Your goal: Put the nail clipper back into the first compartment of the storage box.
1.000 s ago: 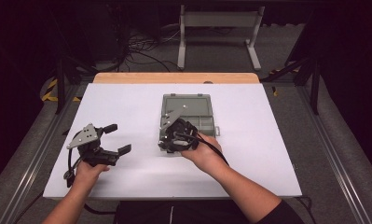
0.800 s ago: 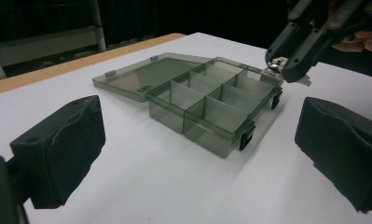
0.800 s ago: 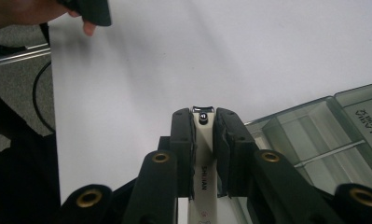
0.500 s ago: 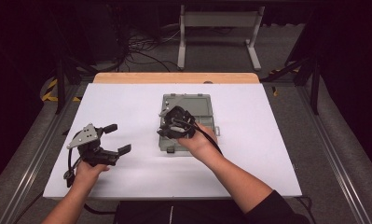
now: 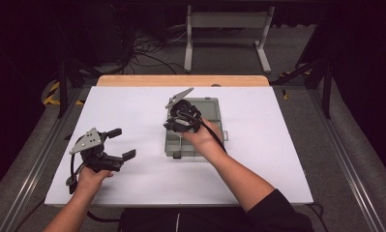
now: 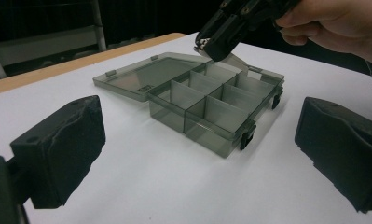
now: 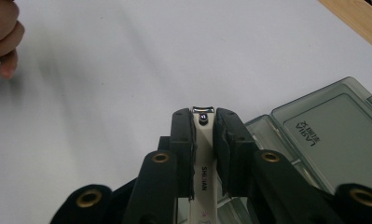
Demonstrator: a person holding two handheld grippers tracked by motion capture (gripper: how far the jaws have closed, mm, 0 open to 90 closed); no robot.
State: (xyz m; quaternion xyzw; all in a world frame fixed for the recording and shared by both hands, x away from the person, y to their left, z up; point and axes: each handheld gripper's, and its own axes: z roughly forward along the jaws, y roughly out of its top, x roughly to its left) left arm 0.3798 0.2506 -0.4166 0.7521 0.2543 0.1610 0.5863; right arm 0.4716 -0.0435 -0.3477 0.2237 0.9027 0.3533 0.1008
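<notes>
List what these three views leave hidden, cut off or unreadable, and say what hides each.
- Nail clipper: right gripper view, its lower end is hidden between the right gripper jaws and cut by the bottom edge.
- Organizer box: high view, the hand covers its near compartments.
- Lid lettering: right gripper view, too small.
- Left gripper: its body is cut off below.

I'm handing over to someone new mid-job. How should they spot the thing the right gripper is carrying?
Start at the white table and find the open grey compartment box near its middle. The right gripper hangs over that box, shut on a nail clipper. It is a slim pale bar with a metal tip, the one loose item among the box's empty compartments.
</notes>
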